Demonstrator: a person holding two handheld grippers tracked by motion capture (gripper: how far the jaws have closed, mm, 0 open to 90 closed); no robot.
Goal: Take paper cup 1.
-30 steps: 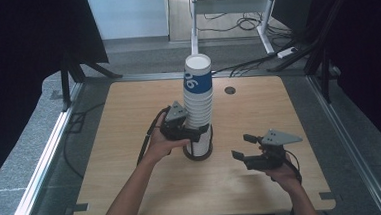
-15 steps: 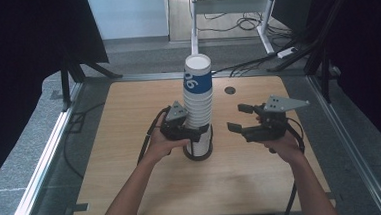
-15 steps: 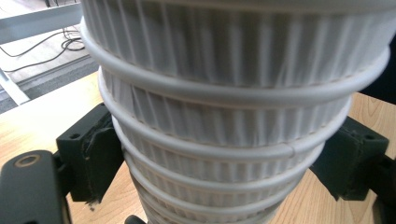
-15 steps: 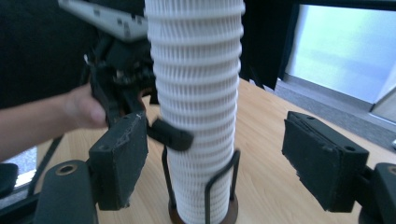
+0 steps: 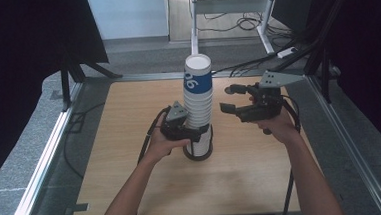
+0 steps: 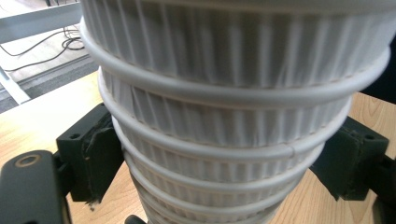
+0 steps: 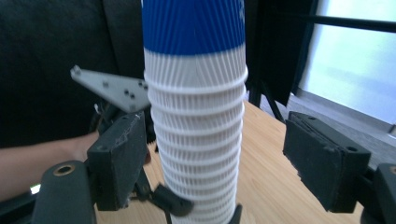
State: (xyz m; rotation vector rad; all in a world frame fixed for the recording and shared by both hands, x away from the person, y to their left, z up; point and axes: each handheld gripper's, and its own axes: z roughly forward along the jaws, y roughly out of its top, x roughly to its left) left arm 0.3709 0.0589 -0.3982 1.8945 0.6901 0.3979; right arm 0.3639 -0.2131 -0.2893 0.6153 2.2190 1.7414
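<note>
A tall stack of paper cups [image 5: 197, 107] stands upright near the middle of the wooden table [image 5: 129, 121], its base sitting in a dark ring-shaped holder [image 5: 198, 152]. The cups are nested one inside the next — white ribbed walls with rolled rims showing one above another — and the top cup [image 5: 198, 74] wears a blue band with white print; its open mouth looks empty from above. The left gripper [image 5: 192, 132] is clamped on the stack low down, just above the holder: in the left gripper view its two black pads [image 6: 95, 151] press against the ribbed cups [image 6: 233, 116] on either side. The right gripper [image 5: 230, 99] hovers to the right of the stack at about mid-height, its jaws spread wide and touching nothing. In the right gripper view the stack [image 7: 196, 126] rises between those parted jaws — the pads [image 7: 119, 158] stand clear of the cup walls on both sides, and the left gripper's grey plate [image 7: 112, 88] shows behind.
</note>
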